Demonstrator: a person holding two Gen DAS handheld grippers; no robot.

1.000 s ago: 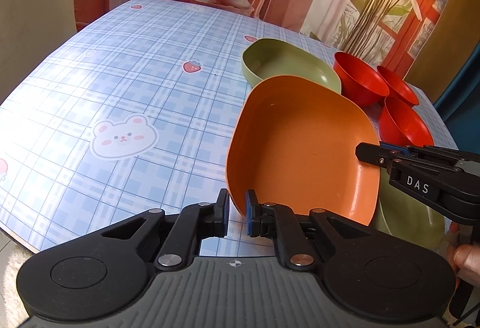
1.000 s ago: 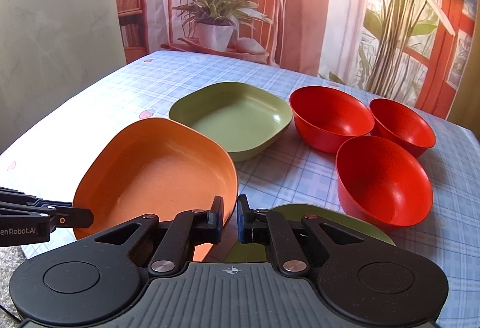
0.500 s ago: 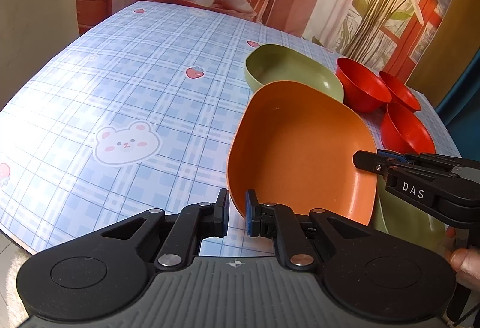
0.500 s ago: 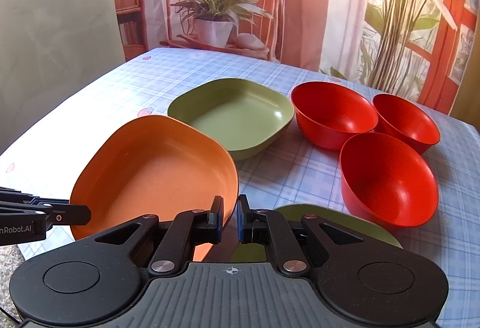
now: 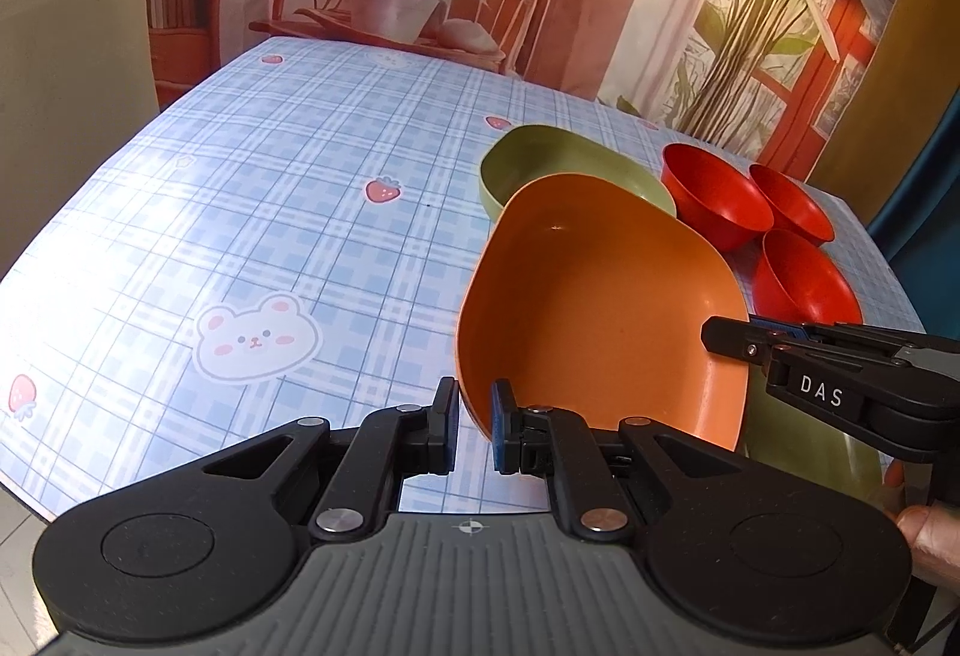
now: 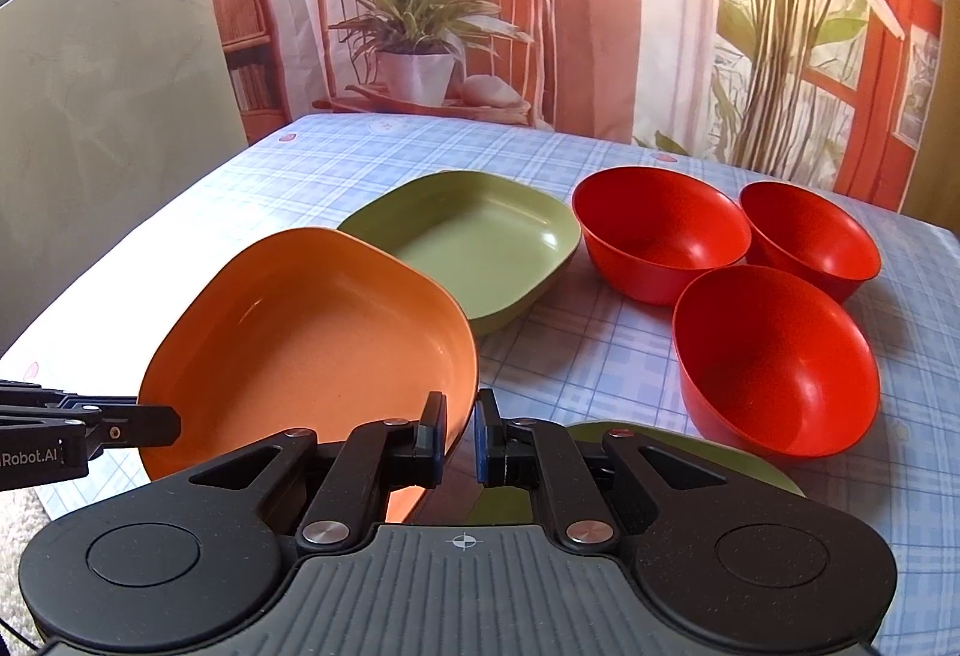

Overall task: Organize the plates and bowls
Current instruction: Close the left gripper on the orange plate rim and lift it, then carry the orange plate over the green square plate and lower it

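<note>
- The blue plaid tablecloth-covered table (image 6: 600, 356) was seen with nothing yet stacked.
- The orange rounded-square plastic plate (image 6: 312, 332) was held tilted above it, lifted; a green plate of the same shape (image 6: 480, 242) lay beyond, another beneath the right gripper.
- Three red plastic bowls (image 6: 774, 356) were left loose, unnested.
- The left gripper (image 5: 474, 428) and right gripper (image 6: 459, 431) were each clamped on the orange plate's near rim.
</note>
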